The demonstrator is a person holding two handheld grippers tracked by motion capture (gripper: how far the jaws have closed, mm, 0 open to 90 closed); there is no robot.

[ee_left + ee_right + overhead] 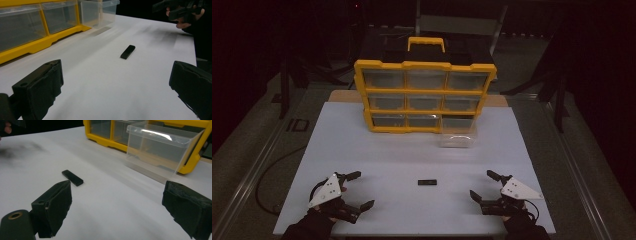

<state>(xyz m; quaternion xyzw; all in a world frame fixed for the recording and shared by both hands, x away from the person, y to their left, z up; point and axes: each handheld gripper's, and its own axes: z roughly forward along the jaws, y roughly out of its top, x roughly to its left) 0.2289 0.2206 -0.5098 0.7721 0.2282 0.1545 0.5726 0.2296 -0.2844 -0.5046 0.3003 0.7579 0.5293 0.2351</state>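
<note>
A small flat black bar (427, 182) lies on the white table sheet (412, 155) between my two grippers; it also lies ahead in the left gripper view (127, 51) and the right gripper view (72, 177). My left gripper (362, 190) rests near the front left, jaws wide open and empty (115, 82). My right gripper (481, 185) sits at the front right, also open and empty (117, 205). A yellow drawer cabinet (424, 95) stands at the back. Its bottom-right clear drawer (457, 132) is pulled out (162, 152).
The cabinet has a black top with a yellow handle (426, 44). Dark floor and stands surround the table. The sheet's front edge (412, 233) runs just behind both hands. The other hand and gripper (182, 12) appear far off in the left gripper view.
</note>
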